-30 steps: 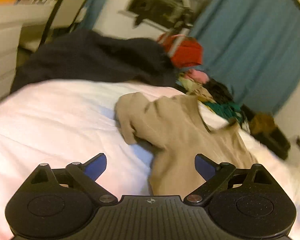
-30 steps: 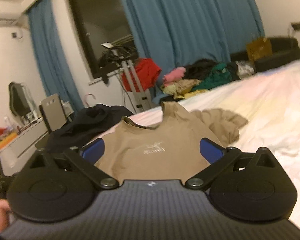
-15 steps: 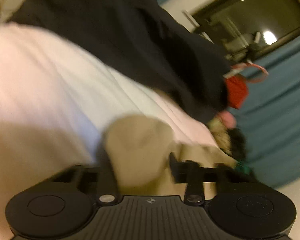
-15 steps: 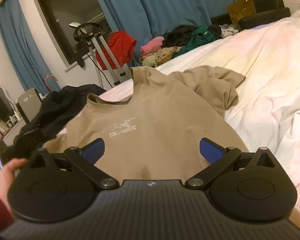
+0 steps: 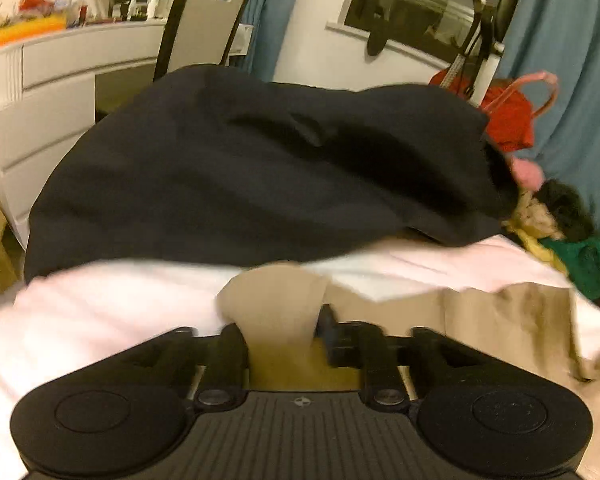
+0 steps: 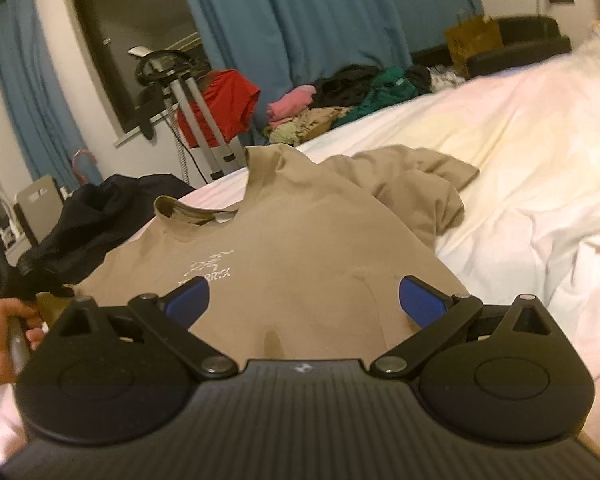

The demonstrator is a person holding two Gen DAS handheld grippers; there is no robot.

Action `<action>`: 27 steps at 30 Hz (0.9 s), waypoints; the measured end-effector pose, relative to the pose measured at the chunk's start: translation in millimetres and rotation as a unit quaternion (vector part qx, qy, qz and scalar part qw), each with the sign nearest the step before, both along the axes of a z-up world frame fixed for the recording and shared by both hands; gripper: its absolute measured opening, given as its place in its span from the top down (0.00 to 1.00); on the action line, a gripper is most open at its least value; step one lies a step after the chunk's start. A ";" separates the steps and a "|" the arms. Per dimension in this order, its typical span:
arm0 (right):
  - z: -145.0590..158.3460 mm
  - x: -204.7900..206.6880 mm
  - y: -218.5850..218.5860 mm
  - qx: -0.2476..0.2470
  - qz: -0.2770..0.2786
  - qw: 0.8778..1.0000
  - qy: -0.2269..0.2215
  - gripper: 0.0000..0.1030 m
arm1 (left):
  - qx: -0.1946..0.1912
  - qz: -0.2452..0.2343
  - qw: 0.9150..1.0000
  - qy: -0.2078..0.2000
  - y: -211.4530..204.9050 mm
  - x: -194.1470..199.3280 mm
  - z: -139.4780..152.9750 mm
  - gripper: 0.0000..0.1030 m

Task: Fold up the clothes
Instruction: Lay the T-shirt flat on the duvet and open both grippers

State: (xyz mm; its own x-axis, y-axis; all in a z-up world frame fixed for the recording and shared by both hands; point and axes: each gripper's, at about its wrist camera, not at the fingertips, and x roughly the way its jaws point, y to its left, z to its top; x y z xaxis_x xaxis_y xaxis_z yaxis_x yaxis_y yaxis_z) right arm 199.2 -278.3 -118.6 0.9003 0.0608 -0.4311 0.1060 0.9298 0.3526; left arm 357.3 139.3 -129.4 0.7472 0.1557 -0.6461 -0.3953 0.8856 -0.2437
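A tan T-shirt [image 6: 300, 256] with a white chest logo lies face up on the white bed [image 6: 520, 152]. Its far sleeve is bunched up toward the right. My right gripper [image 6: 304, 300] is open and empty, hovering over the shirt's lower front. In the left wrist view my left gripper [image 5: 278, 332] is shut on the shirt's near sleeve [image 5: 276, 304], whose tan cloth bulges up between the fingers. The rest of the shirt [image 5: 500, 312] trails to the right. In the right wrist view the hand [image 6: 4, 332] with the left gripper is at the shirt's left edge.
A black garment [image 5: 260, 168] lies heaped on the bed beyond the sleeve and also shows in the right wrist view [image 6: 92, 216]. A pile of clothes [image 6: 340, 104], a red garment on a stand [image 6: 220, 100], a chair [image 5: 200, 28] and white drawers [image 5: 40, 92] stand past the bed.
My left gripper went from open above the sheet to shut on the tan sleeve. My right gripper has come closer over the shirt's front and stayed open.
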 end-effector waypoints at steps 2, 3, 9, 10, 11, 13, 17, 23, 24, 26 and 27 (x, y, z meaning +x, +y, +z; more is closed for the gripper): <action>4.7 -2.3 4.3 -0.015 0.006 1.000 -0.010 0.00 | -0.022 -0.015 1.000 0.004 -1.2 -28.9 6.2 0.51; 6.9 -3.8 6.3 -0.021 0.008 1.000 -0.015 0.00 | -0.029 -0.025 0.999 0.009 -2.7 -43.9 10.7 0.51; 17.1 -23.8 14.6 -0.048 0.028 0.998 -0.031 0.00 | -0.019 -0.098 0.994 0.053 -35.8 -181.6 43.1 0.41; 19.7 -28.7 15.6 -0.053 0.032 0.998 -0.034 0.00 | -0.018 -0.115 0.991 0.062 -44.0 -205.8 47.4 0.40; 22.3 -33.6 16.7 -0.057 0.035 0.997 -0.037 0.00 | -0.020 -0.129 0.989 0.075 -50.6 -226.2 47.0 0.40; 27.8 -44.2 17.4 -0.065 0.038 0.996 -0.043 0.00 | -0.029 -0.156 0.982 0.104 -63.6 -270.7 42.0 0.39; 39.4 -65.2 13.5 -0.074 0.029 0.996 -0.043 0.00 | -0.055 -0.205 0.964 0.160 -89.9 -338.3 17.2 0.39; 58.4 -91.0 4.2 -0.067 0.014 0.997 -0.041 0.00 | -0.006 -0.241 0.953 0.184 -114.3 -367.3 -6.7 0.49; 61.4 -95.0 3.4 -0.065 0.014 0.997 -0.043 0.00 | -0.009 -0.238 0.954 0.181 -110.9 -369.4 -4.6 0.64; 65.1 -101.9 3.3 -0.066 0.014 0.997 -0.046 0.00 | -0.025 -0.235 0.955 0.178 -103.4 -372.9 -0.1 0.88; 65.7 -104.6 4.3 -0.069 0.015 0.996 -0.048 0.00 | -0.042 -0.232 0.955 0.178 -96.2 -375.1 2.6 0.93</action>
